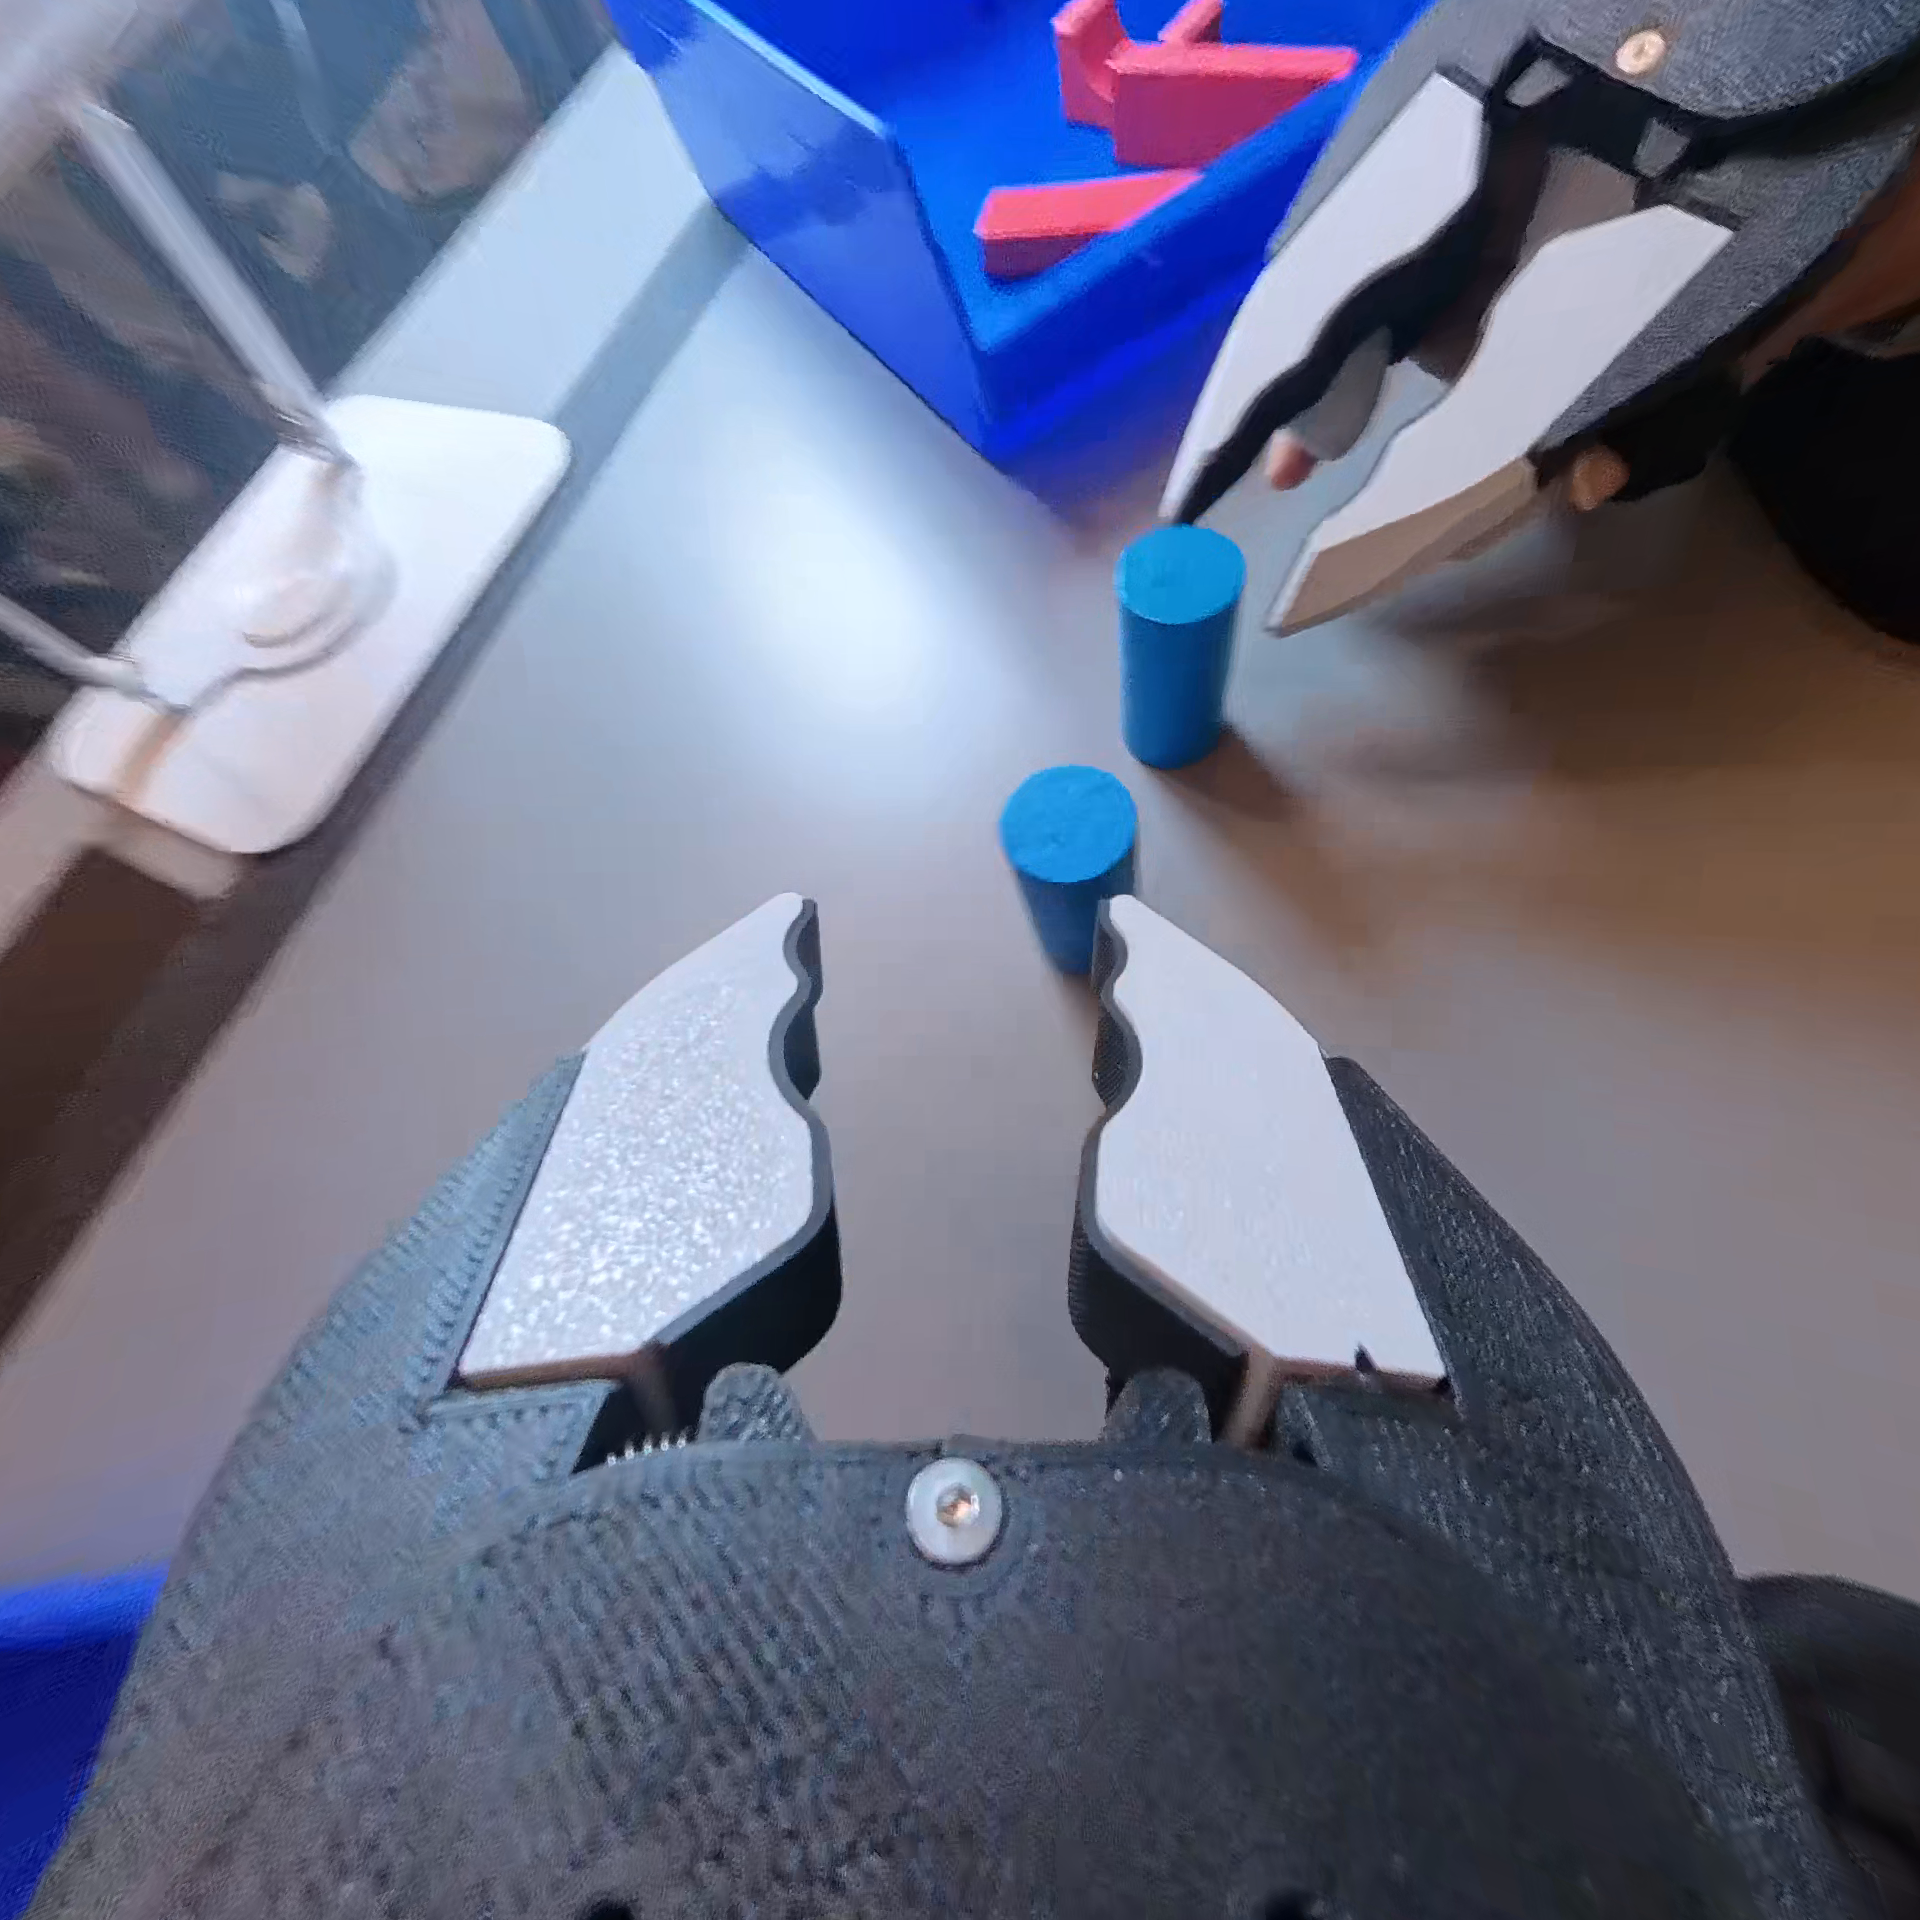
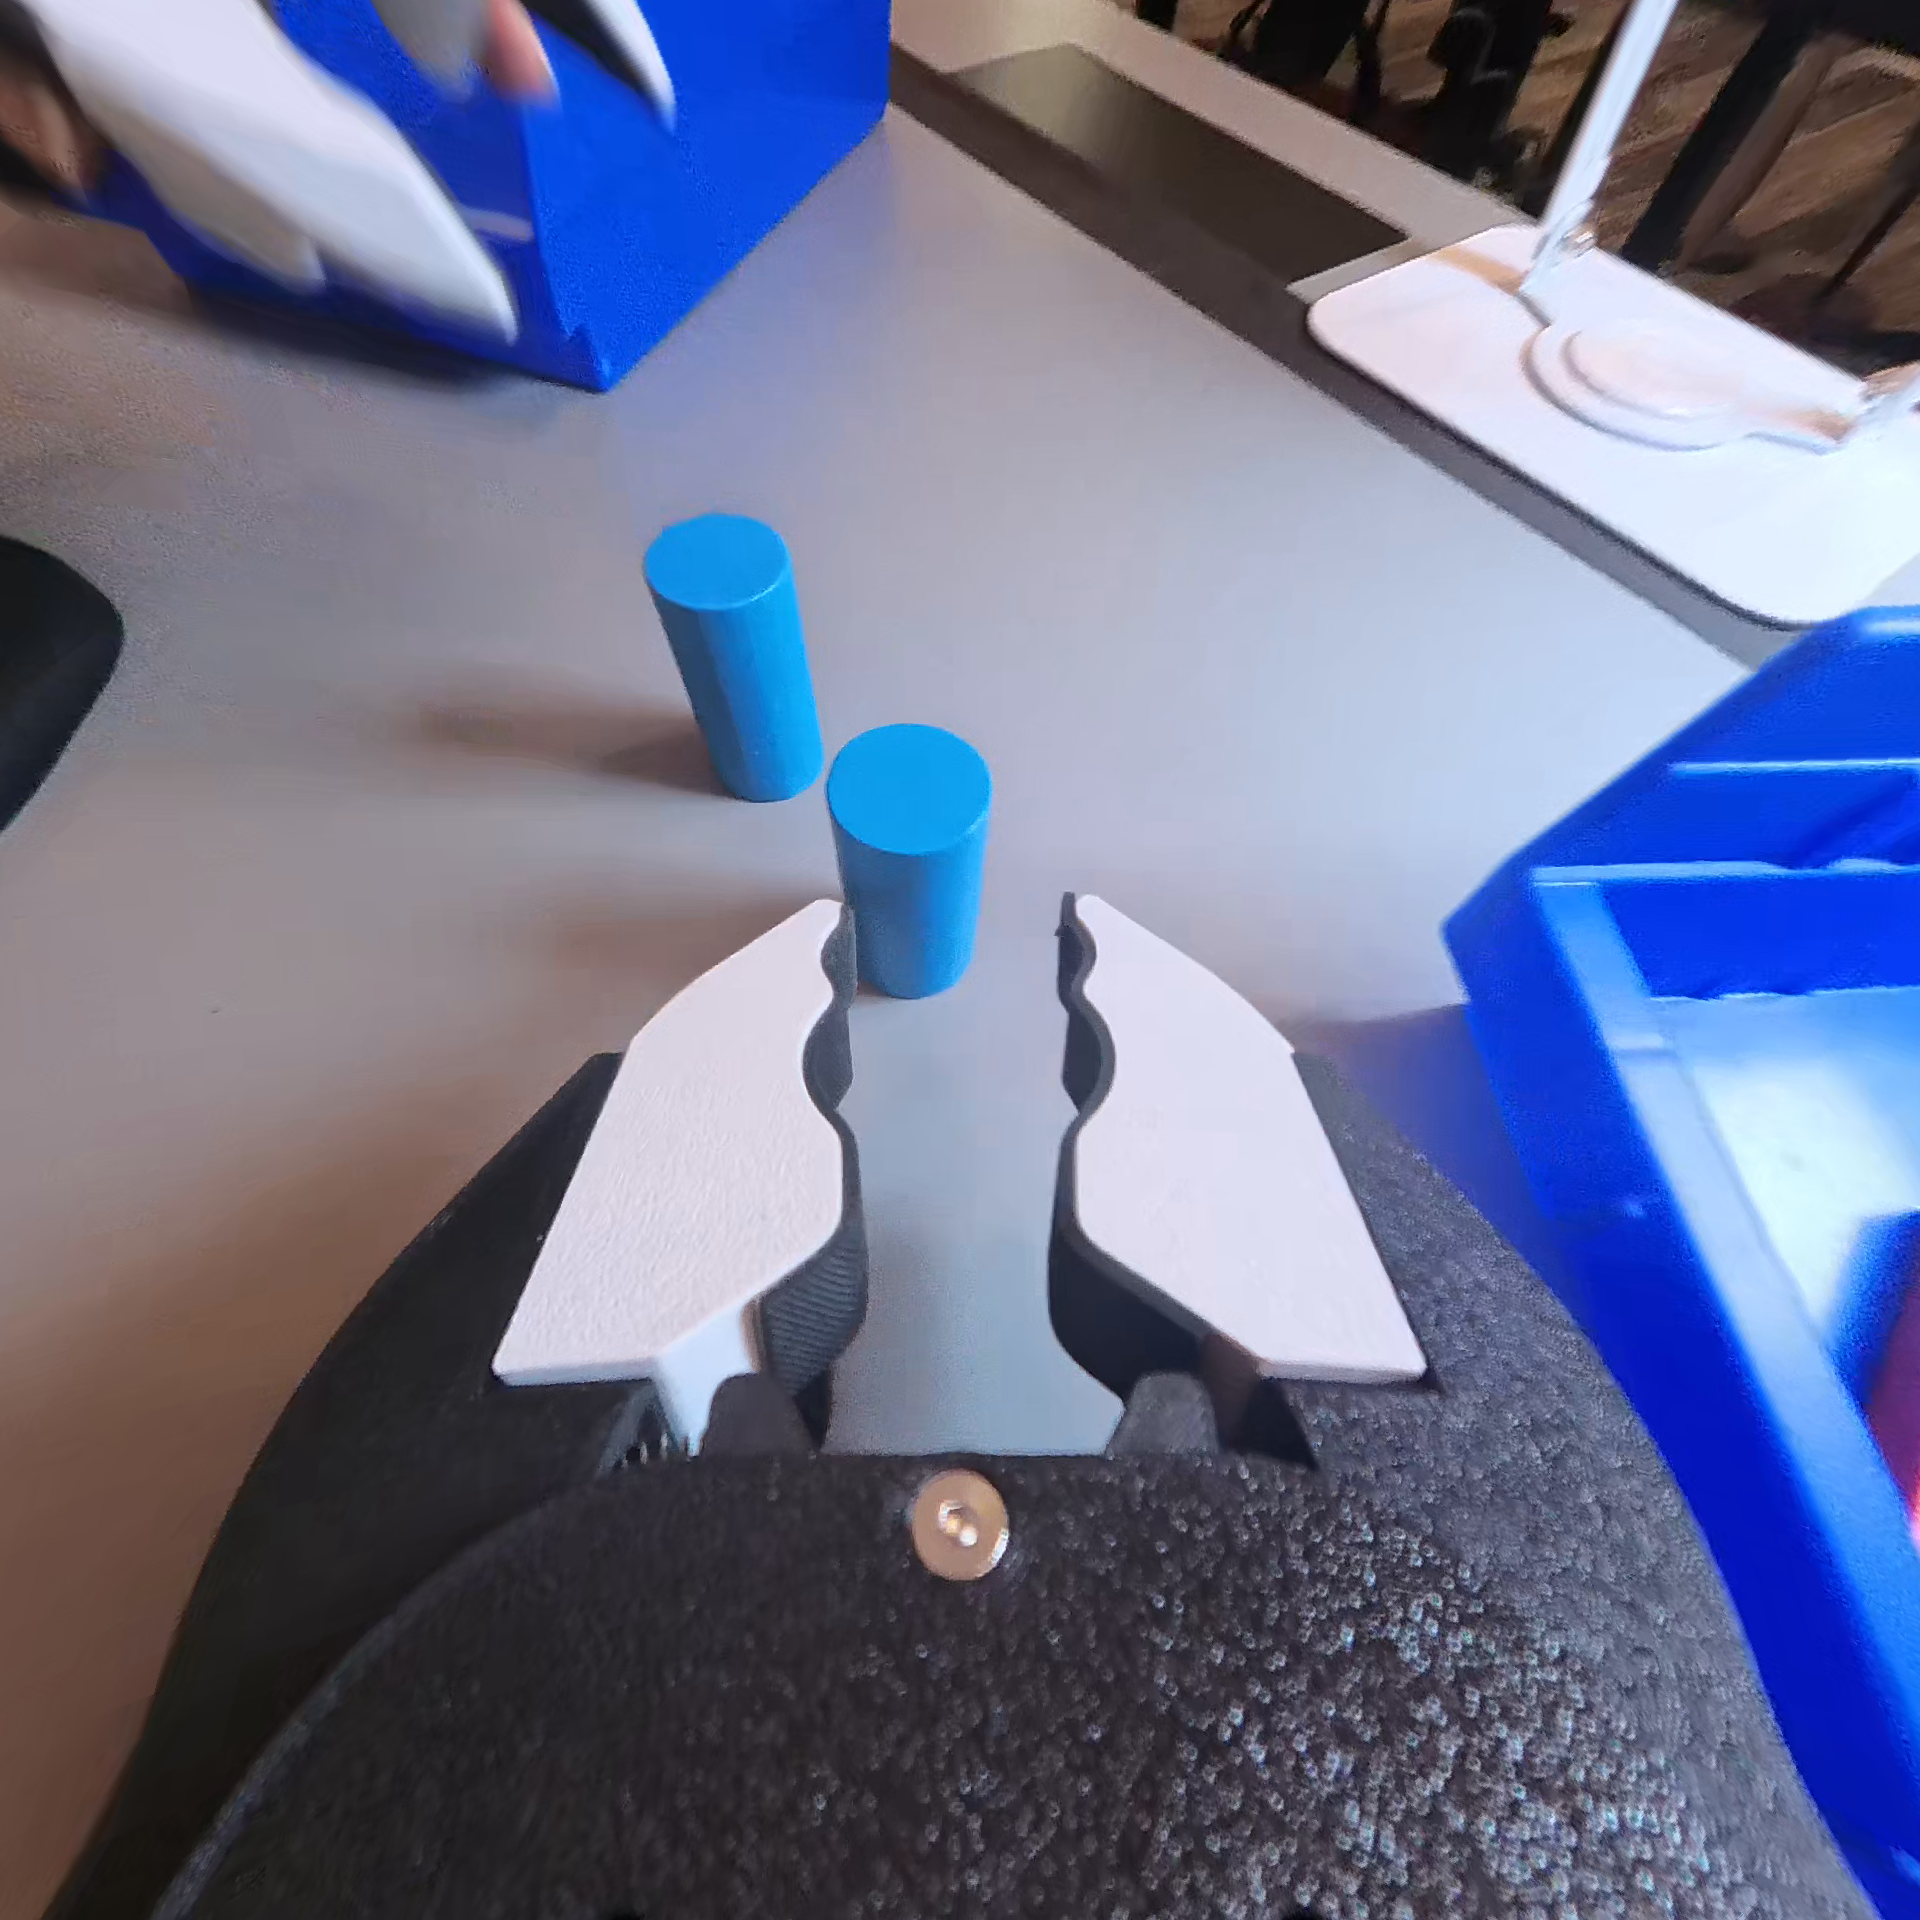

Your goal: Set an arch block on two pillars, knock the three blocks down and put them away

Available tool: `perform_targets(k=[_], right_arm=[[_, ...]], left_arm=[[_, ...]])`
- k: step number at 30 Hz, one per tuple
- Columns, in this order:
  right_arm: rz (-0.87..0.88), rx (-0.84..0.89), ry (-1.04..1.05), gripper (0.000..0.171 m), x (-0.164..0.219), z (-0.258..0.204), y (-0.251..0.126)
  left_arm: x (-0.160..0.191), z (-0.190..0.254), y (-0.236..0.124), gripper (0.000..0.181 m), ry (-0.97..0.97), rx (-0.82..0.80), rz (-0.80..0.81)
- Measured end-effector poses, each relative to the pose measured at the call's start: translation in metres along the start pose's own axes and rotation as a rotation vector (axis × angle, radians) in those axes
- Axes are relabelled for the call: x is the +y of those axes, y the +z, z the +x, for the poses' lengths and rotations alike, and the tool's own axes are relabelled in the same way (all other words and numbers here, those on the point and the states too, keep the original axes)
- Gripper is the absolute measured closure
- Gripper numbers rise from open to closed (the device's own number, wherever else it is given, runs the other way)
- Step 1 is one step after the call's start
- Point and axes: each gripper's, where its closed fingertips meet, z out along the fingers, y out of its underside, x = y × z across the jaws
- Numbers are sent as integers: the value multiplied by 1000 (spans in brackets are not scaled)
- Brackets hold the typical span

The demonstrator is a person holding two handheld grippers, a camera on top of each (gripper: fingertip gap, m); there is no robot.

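Two blue cylinder pillars stand upright and close together on the grey table. In the left wrist view, one pillar stands just beyond my left gripper's right fingertip, and the other stands farther off. My left gripper is open and empty. My right gripper hovers open just behind the far pillar. In the right wrist view, my right gripper is open and empty, with the nearer pillar just past its left fingertip and the other pillar behind it. Red blocks lie in a blue bin.
A second blue bin stands behind my blurred left gripper. The bin with the red blocks shows at the right. A white stand base sits at the table's far edge. A gloved hand holds the right gripper.
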Motion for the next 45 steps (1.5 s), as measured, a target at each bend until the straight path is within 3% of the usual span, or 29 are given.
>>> perform_targets(k=[4,8,14,18,21,27,31,36,39,45], right_arm=[[57,35,12,133,-11,11,-19],[94,15,51,133,-15,12,-27],[68,0,28,133,-11,4,-22],[42,-8,13,133,-6,1,-17],[34,-16,15,133,-4,0,-16],[31,-16,13,133,-3,0,-16],[35,-15,18,133,-4,1,-17],[31,-21,21,133,-3,0,-16],[20,-22,15,133,-2,-1,-14],[23,-13,8,133,-2,-1,-16]], left_arm=[[-22,-70,-88,143,-8,-250,69],[21,-123,-136,138,-78,-318,-134],[138,-116,-130,135,-147,-37,-585],[180,-106,-137,132,-106,114,-763],[190,-95,-131,128,-118,207,-790],[191,-91,-114,139,-143,288,-749],[188,-121,-107,154,-102,111,-713],[181,-125,-110,135,-177,80,-682],[189,-120,-103,123,-323,59,-725],[192,-119,-85,140,-368,31,-710]])
